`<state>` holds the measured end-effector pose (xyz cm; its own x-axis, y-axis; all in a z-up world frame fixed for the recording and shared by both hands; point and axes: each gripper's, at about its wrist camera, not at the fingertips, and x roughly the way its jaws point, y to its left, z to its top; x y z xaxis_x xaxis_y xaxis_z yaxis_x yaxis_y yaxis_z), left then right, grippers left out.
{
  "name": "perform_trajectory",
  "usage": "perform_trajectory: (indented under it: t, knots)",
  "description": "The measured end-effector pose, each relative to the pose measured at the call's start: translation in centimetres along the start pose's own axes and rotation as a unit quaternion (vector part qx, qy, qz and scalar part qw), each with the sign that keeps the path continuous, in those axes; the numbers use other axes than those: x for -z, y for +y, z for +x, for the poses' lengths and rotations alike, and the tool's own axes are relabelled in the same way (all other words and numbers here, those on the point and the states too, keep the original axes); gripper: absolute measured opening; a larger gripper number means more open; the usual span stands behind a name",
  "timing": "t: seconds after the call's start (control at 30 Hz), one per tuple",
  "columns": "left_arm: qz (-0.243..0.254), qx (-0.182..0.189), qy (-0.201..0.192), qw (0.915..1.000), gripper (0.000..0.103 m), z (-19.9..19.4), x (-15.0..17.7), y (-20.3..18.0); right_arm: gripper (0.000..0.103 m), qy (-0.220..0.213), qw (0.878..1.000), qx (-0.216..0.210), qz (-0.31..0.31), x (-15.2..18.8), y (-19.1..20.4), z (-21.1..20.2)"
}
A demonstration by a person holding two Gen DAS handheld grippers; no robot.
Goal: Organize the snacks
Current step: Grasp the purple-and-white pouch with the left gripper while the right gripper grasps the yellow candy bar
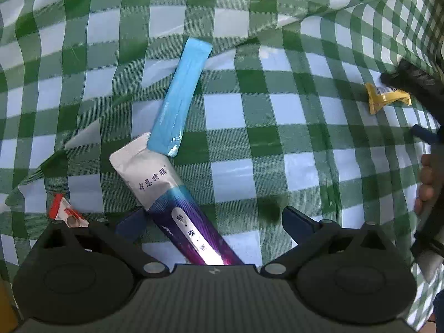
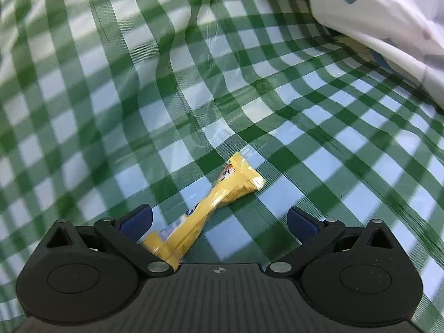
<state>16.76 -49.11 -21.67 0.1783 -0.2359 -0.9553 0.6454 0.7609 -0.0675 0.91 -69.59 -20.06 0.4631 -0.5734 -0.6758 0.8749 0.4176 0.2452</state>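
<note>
In the left wrist view my left gripper [image 1: 213, 219] is open, low over the green checked tablecloth [image 1: 277, 127]. A long silver and purple snack stick [image 1: 172, 202] lies between its fingers, nearer the left one. A light blue stick pack [image 1: 181, 97] lies beyond it, overlapping its silver end. In the right wrist view my right gripper [image 2: 220, 222] is open, with a twisted yellow snack wrapper [image 2: 211, 208] lying on the cloth between its fingers, close to the left finger. The same yellow wrapper [image 1: 383, 97] shows at the right of the left wrist view.
A small red and white packet [image 1: 65, 212] lies by my left gripper's left finger. A white plastic bag [image 2: 388, 27] sits at the upper right of the right wrist view. The cloth [image 2: 138, 83] is wrinkled with raised folds. A hand [image 1: 426, 183] holds the other gripper.
</note>
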Motion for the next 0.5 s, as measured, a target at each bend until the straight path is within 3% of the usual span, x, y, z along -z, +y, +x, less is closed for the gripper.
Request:
perform_trajectory:
  t: [0.03, 0.07, 0.1, 0.13, 0.17, 0.2, 0.23, 0.3, 0.4, 0.5]
  knots:
    - [0.008, 0.005, -0.005, 0.9999, 0.103, -0.1, 0.1, -0.2, 0.102, 0.008, 1.0, 0.008, -0.005, 0.1, 0.2, 0.9]
    - [0.01, 0.005, -0.01, 0.9999, 0.093, -0.3, 0.4, -0.2, 0.101, 0.015, 1.0, 0.013, -0.011, 0.3, 0.3, 1.4]
    - [0.013, -0.008, -0.021, 0.9997, 0.075, -0.8, 0.8, -0.2, 0.097, 0.009, 0.999, 0.019, -0.031, 0.8, 0.5, 1.7]
    - [0.023, -0.021, -0.028, 0.9991, 0.046, -1.2, 1.1, -0.3, 0.078, 0.0, 0.998, 0.03, -0.06, 1.2, 1.0, 1.5]
    - [0.032, -0.023, -0.032, 0.9987, 0.037, -1.6, 1.4, -0.2, 0.046, -0.009, 0.996, 0.031, -0.087, 1.7, 1.3, 1.0]
    - [0.029, -0.009, -0.029, 0.9991, 0.025, -1.9, 1.6, 0.3, 0.033, -0.016, 0.994, 0.036, -0.106, 2.1, 1.3, 0.5]
    - [0.018, 0.003, -0.019, 0.9997, 0.023, -2.0, 1.8, 1.0, 0.026, -0.014, 0.993, 0.036, -0.112, 2.2, 1.2, 0.0]
    - [0.008, 0.008, -0.008, 0.9999, 0.021, -2.5, 2.5, 2.0, 0.025, 0.0, 0.995, 0.027, -0.097, 2.2, 0.4, -0.8]
    - [0.022, 0.0, -0.017, 0.9996, 0.021, -4.4, 4.5, 3.1, 0.025, 0.001, 0.995, 0.026, -0.091, 2.8, -0.6, -3.1]
    - [0.05, 0.006, -0.04, 0.9979, 0.021, -7.6, 8.0, 4.0, 0.025, -0.01, 0.996, 0.0, -0.086, 4.1, -1.5, -7.3]
